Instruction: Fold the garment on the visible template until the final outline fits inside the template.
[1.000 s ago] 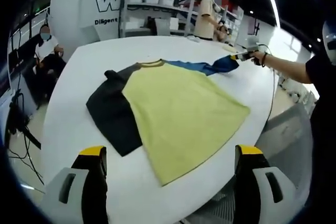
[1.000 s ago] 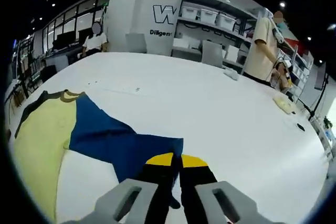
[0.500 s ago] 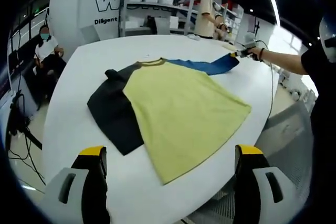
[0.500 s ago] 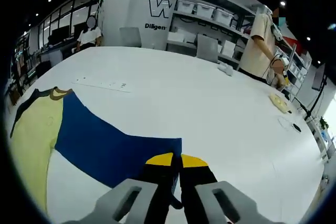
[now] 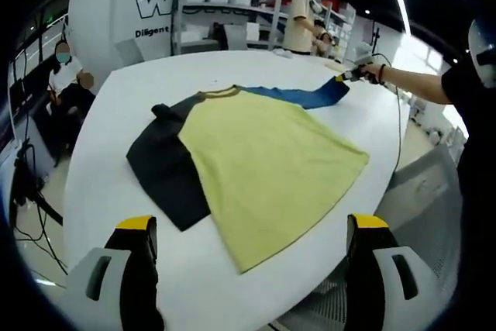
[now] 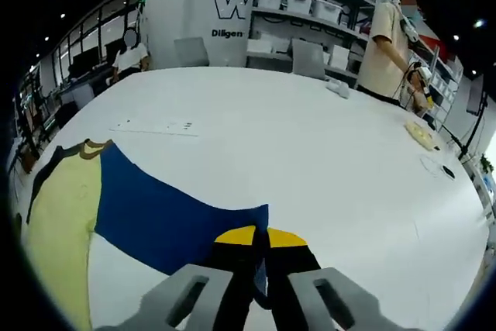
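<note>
Right tongs (image 6: pixel 259 244) pinch the blue sleeve (image 6: pixel 174 215); pull it flat before folding over shirt (image 5: pixel 263 168); left tongs (image 5: pixel 252 257) wide

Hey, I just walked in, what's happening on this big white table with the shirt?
A person is working on a T-shirt with a yellow body, spread flat on the white table. The right gripper is shut on the end of the blue sleeve, holding it stretched out away from the body. The black sleeve lies flat on the other side. The left gripper is open, above the table's near edge, holding nothing. No fold has been made yet.
</note>
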A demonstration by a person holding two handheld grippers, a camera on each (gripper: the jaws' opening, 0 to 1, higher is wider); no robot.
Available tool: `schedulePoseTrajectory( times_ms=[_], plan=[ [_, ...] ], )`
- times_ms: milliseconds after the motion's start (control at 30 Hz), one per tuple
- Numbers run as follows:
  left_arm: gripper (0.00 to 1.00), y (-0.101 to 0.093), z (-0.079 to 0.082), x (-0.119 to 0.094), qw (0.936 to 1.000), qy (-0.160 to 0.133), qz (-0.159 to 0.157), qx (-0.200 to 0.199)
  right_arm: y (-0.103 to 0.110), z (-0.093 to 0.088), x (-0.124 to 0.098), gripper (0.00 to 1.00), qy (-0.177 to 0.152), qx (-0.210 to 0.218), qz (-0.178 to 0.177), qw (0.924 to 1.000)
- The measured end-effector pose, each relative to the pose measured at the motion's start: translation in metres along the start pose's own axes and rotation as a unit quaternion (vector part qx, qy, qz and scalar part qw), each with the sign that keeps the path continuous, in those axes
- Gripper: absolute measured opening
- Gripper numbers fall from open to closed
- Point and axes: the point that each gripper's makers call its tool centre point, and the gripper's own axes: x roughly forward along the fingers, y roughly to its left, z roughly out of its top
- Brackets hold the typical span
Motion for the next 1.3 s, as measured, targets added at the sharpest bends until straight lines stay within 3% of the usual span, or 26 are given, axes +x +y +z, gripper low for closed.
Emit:
schedulePoseTrajectory(
  times_ms=[133, 167, 200, 633, 1300],
  plan=[
    [0.99, -0.001, 0.000, -0.001, 1.0000, 0.001, 0.000, 0.007, 0.010, 0.003, -0.006, 0.00, 0.003, 0.008, 0.008, 0.9999],
    [0.99, -0.002, -0.001, -0.001, 1.0000, 0.003, 0.000, 0.007, 0.019, 0.001, -0.009, 0.00, 0.016, 0.043, 0.022, 0.9987],
    [0.99, -0.002, -0.002, -0.001, 1.0000, 0.005, -0.001, 0.007, 0.024, 0.005, -0.013, 0.00, 0.008, 0.046, 0.028, 0.9985],
    [0.99, -0.005, -0.002, -0.004, 0.9999, 0.003, -0.007, 0.011, 0.068, 0.016, -0.023, 0.00, 0.011, 0.031, 0.064, 0.9974],
    [0.99, -0.009, -0.003, -0.002, 0.9997, 0.005, -0.013, 0.018, 0.166, 0.043, -0.034, 0.00, 0.020, 0.004, 0.146, 0.9891]
  ],
)
